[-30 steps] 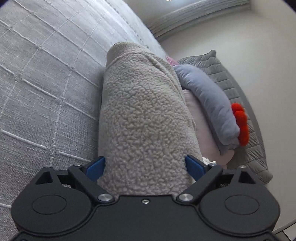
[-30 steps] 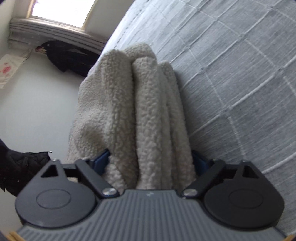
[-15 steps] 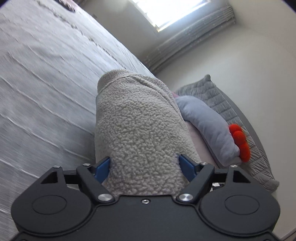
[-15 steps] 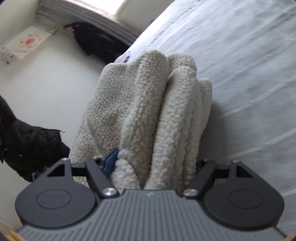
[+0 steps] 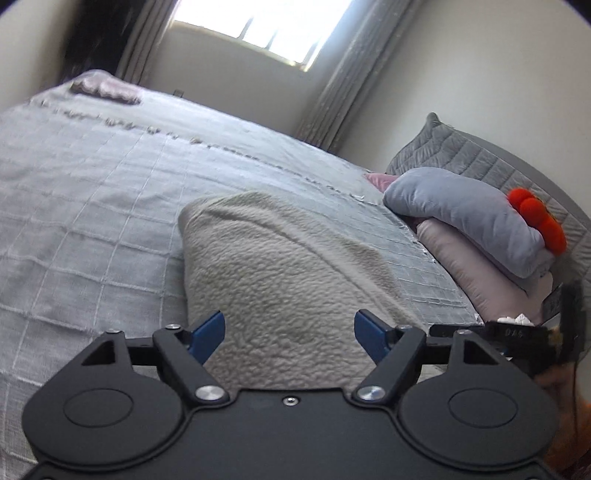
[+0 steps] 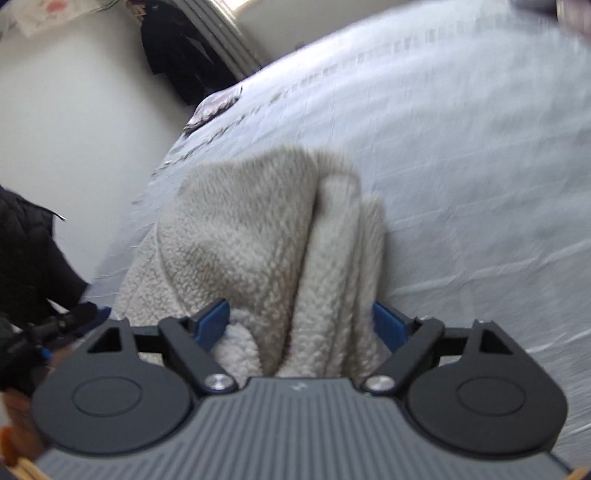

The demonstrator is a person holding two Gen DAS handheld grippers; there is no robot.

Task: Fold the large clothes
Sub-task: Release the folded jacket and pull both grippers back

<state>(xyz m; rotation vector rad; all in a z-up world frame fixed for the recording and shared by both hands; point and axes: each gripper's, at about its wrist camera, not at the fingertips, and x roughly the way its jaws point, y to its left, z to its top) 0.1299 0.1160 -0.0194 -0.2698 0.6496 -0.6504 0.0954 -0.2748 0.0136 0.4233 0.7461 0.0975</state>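
Observation:
A folded cream fleece garment (image 5: 280, 266) lies on the grey bedspread (image 5: 92, 192). In the left wrist view my left gripper (image 5: 289, 334) is open, its blue fingertips (image 5: 208, 334) spread either side of the garment's near edge, above it. In the right wrist view the fleece (image 6: 258, 236) shows as a thick stack of folds. My right gripper (image 6: 301, 323) is open with the folded edge between its blue fingertips (image 6: 212, 323). The other gripper shows at the left edge (image 6: 62, 325).
Pillows sit at the bed head: a blue-grey one (image 5: 465, 218) with red pom-poms (image 5: 535, 218), a pink one (image 5: 480, 266) and a quilted grey one (image 5: 472, 158). A window (image 5: 258, 29) is behind the bed. A dark jacket (image 6: 29, 251) hangs at left.
Both grippers have opened and released the fleece, and have tilted up and drawn back. The garment now rests flat on the bed.

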